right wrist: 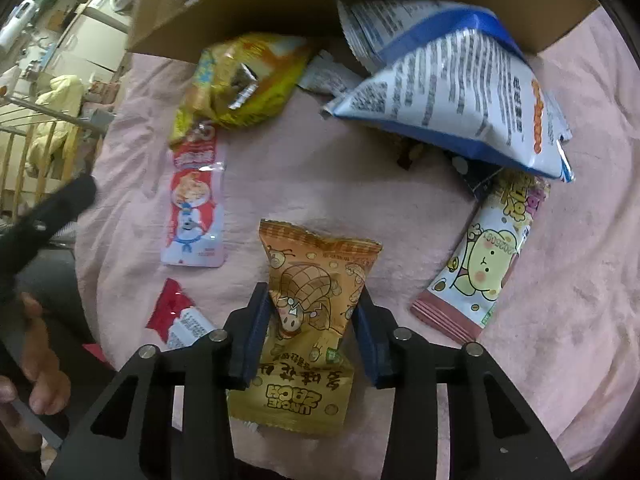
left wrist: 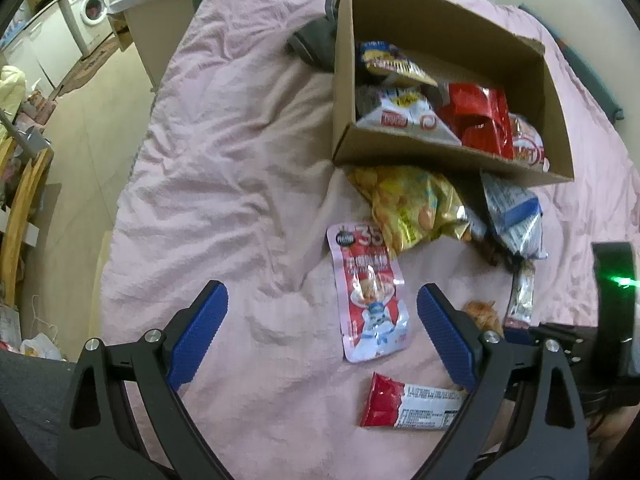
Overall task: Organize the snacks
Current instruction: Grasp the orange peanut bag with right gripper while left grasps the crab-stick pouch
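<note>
Pink bedding point(left wrist: 224, 184) is lying under everything. I'm pinching the orange peanut packet point(right wrist: 316, 288), reading "UNCLE ZACH", in my right gripper point(right wrist: 314, 304) for boxing; the cardboard box point(right wrist: 360, 4) is sitting ahead. My left gripper point(left wrist: 320, 320) is hanging spread wide, the pink pouch point(left wrist: 370, 300) lying between its fingers.

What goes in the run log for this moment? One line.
left tool: open, over pink pouch | right tool: shut on orange pack | box: part filled

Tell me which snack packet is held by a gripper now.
The orange peanut packet: the right gripper pinches it between both fingers. All other loose packets, like the pink pouch, lie free on the bedsheet.
</note>
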`<state>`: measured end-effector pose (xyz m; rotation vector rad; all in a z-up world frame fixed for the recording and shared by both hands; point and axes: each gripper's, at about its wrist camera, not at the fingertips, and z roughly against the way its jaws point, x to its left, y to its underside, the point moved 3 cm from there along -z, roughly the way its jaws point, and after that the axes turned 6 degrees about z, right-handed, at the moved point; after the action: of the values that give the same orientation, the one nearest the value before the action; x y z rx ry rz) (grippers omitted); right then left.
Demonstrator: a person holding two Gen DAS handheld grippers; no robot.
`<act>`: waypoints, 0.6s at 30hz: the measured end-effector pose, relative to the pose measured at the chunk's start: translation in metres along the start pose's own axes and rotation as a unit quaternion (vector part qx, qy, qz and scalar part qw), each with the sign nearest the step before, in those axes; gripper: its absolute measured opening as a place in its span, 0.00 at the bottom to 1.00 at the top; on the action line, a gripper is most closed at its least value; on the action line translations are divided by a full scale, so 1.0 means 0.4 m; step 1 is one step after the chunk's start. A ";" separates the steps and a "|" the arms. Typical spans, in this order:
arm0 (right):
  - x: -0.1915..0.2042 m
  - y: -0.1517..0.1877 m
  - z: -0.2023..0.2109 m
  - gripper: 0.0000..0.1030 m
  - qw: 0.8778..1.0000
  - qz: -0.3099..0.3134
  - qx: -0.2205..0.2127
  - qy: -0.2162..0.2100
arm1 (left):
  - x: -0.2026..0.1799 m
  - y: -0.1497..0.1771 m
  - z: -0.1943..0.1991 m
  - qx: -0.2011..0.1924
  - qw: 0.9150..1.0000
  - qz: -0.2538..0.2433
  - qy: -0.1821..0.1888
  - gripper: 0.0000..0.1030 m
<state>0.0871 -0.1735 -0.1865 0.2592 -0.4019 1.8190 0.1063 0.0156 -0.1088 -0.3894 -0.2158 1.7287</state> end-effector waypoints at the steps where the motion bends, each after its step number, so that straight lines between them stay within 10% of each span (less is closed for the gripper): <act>1: 0.004 0.001 0.010 0.33 1.000 0.004 -0.008 -0.003 | 0.001 0.002 -0.003 0.004 1.000 0.002 0.002 0.91; 10: -0.051 0.007 0.181 0.33 0.990 -0.027 -0.134 -0.028 | -0.013 0.017 -0.046 0.028 0.999 0.017 -0.006 0.91; 18: -0.089 0.021 0.219 0.33 0.986 -0.053 -0.157 -0.033 | -0.101 0.017 -0.135 0.050 0.998 -0.007 -0.038 0.91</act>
<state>0.0864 -0.2420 -0.1207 0.1194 -0.7005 1.6189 0.1265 -0.0291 -0.1556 -0.2482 -0.1849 1.7340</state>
